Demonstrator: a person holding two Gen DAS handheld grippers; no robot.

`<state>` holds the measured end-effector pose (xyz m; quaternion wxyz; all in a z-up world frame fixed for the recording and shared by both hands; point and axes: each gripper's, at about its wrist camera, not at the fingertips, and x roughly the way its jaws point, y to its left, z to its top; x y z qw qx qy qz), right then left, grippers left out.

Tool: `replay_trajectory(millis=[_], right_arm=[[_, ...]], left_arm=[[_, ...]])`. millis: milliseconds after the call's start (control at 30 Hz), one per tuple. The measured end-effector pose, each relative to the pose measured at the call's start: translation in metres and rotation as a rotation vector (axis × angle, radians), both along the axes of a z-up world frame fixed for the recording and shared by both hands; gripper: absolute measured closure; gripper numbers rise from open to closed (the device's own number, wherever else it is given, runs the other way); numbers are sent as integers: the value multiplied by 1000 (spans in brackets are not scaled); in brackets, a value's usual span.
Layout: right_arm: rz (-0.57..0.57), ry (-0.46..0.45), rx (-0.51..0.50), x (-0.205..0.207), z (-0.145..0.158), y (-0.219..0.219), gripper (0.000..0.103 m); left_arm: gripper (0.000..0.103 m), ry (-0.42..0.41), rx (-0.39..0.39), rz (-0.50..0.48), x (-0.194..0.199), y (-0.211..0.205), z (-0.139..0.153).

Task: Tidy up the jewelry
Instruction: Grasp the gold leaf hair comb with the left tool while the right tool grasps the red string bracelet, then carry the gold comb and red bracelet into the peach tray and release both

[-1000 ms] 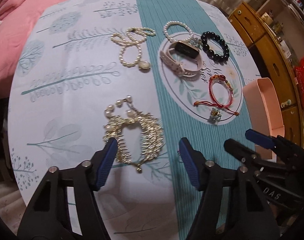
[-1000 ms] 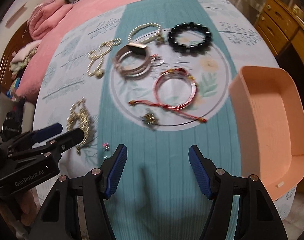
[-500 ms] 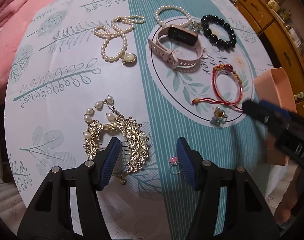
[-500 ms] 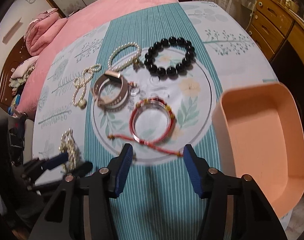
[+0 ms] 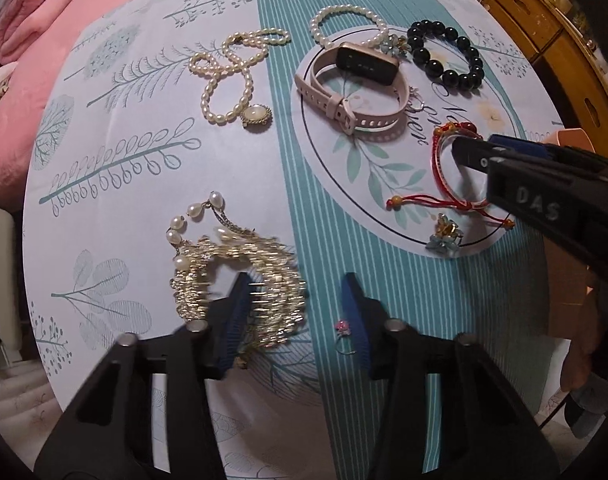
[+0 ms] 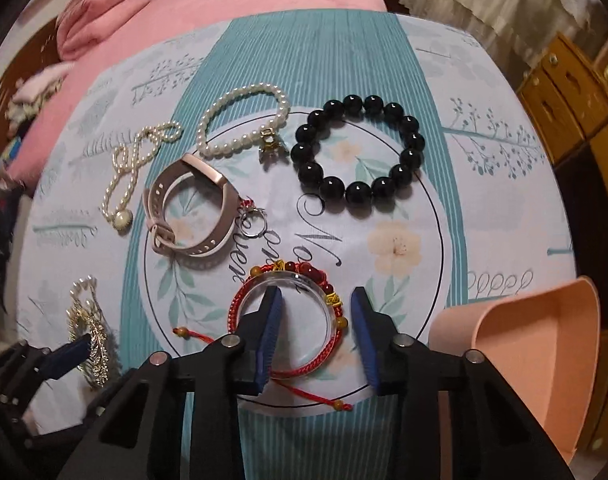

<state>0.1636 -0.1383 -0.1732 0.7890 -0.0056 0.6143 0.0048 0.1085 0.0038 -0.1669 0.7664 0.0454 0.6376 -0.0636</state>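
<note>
Over the counter's (image 6: 503,92) right side, the right tool (image 6: 315,334) points steeply down, jaws closing astride the red braided cord bracelet's (image 6: 240,312) rim, not yet pressing it. Near the front edge, the left tool (image 5: 294,312) closes around a gold pearl-trimmed hair comb (image 5: 232,276), pads apparently not gripping.

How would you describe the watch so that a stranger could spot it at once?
Find the printed circle on the tablecloth. The watch lies at its left edge, between the pearl necklace and the black bracelet. Alone here, it has a pink buckled strap, not beads.
</note>
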Motion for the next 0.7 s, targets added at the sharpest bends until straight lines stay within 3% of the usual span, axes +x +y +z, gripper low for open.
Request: replay_trajectory(millis=[33,100,133,400,700], right_arm=[[8,-3,-14,-1,-2,2,73],[18,-8,-11,0,-2,3,90],[19,-8,-6,0,-3,3,93],[8,-18,121,-15,11,-6,94],[-43,-102,212,-60,80,-37,94]], left_arm=[[79,-4,-2,-2,0,0,1],[79,-5,-17,7,0,-1,1],[79,-9,-26,17,-1,2,3],[80,-57,-61,59,-5,19,26],[80,-129,-98,19,-3,6,89]])
